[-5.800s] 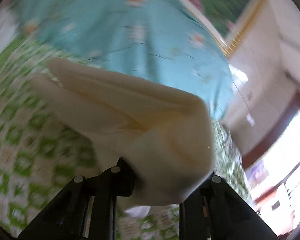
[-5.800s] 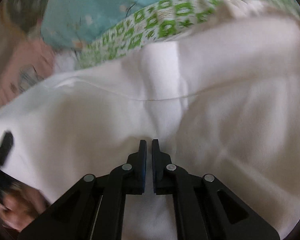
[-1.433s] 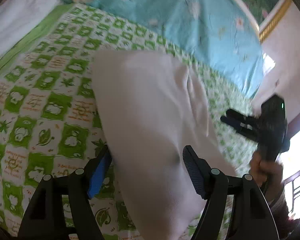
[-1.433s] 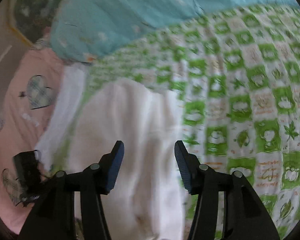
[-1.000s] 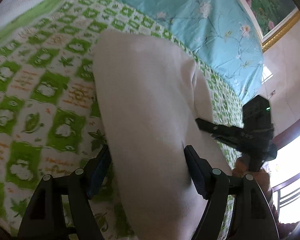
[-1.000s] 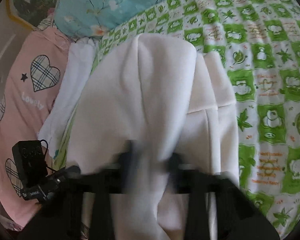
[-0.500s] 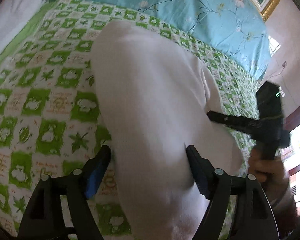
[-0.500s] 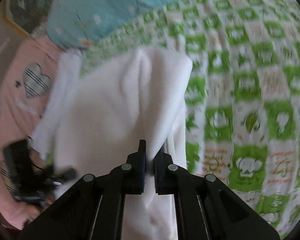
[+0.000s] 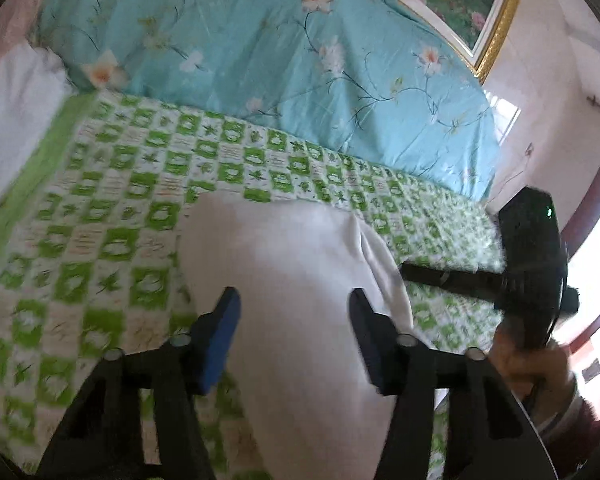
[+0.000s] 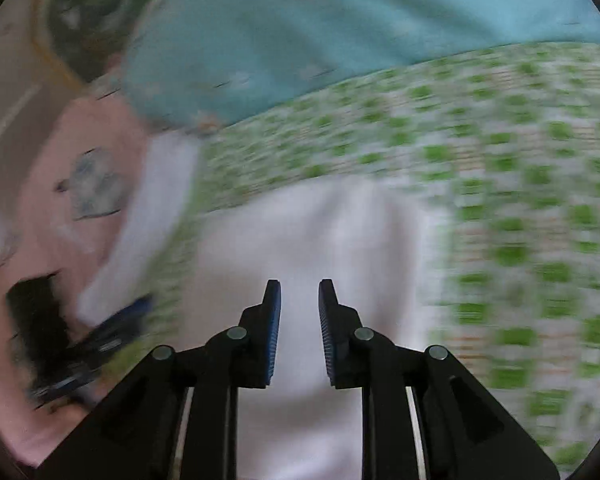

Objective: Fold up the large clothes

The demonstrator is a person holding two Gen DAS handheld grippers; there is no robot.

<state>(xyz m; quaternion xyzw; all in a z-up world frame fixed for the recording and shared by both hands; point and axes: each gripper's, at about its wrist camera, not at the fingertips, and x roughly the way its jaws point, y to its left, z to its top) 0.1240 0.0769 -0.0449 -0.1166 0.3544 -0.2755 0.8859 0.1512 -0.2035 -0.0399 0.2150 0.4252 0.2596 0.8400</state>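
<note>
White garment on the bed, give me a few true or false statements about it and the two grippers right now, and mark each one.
1. The white garment lies on the green checked sheet. True.
2. The left gripper is clamped on the garment. False: its jaws are wide open, with nothing between them.
3. The right gripper is open. True.
4. The blue floral quilt covers the garment. False: it lies beyond it.

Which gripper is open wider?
The left gripper: its fingers stand far apart over the white garment. The right gripper is open too, with a narrower gap.
</note>
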